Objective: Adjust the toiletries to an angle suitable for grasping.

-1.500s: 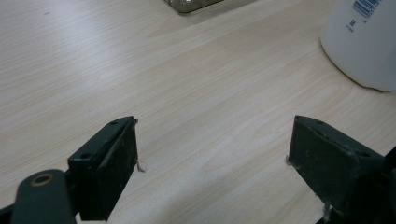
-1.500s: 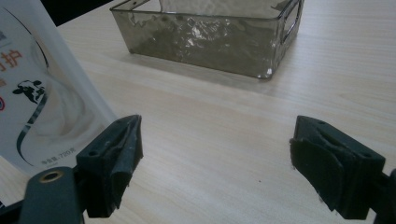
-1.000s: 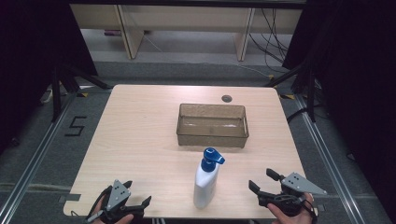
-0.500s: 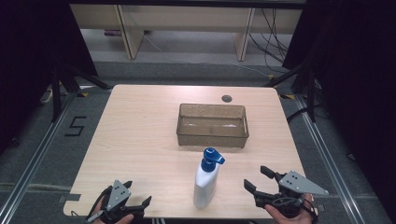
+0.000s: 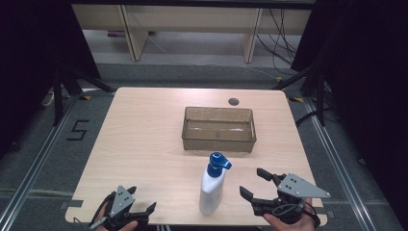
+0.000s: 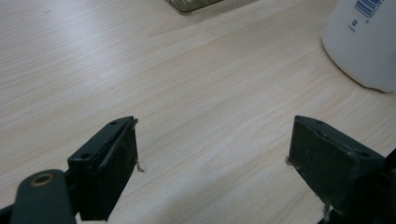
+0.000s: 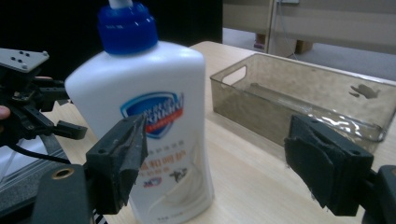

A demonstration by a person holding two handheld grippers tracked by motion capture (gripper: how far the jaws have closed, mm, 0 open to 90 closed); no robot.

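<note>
High view: white pump bottle point(image 5: 212, 189) stands upright near the table's point(image 5: 144, 139) front edge, about mid-width, long axis vertical, blue pump head point(image 5: 218, 161) on top with the spout pointing right and slightly back. Right gripper point(image 5: 256, 185) sits near the front right corner, just beside the bottle on its right, jaws spread wide and aimed left at it, not touching, nothing held. Right gripper view: bottle point(image 7: 149, 121) label side faces the camera, left jaw overlaps the bottle's lower body in the picture, right jaw well clear of it over bare tabletop; gap is wider than the bottle. Left gripper point(image 5: 142, 200) is at the front left corner, jaws also wide apart, empty, hovering over bare wood; in the left gripper view the bottle's base point(image 6: 362, 44) shows at the upper right, apart from both jaws. Clear brownish bin point(image 5: 219, 129) sits behind the bottle toward the back right, long axis parallel to the front edge.
</note>
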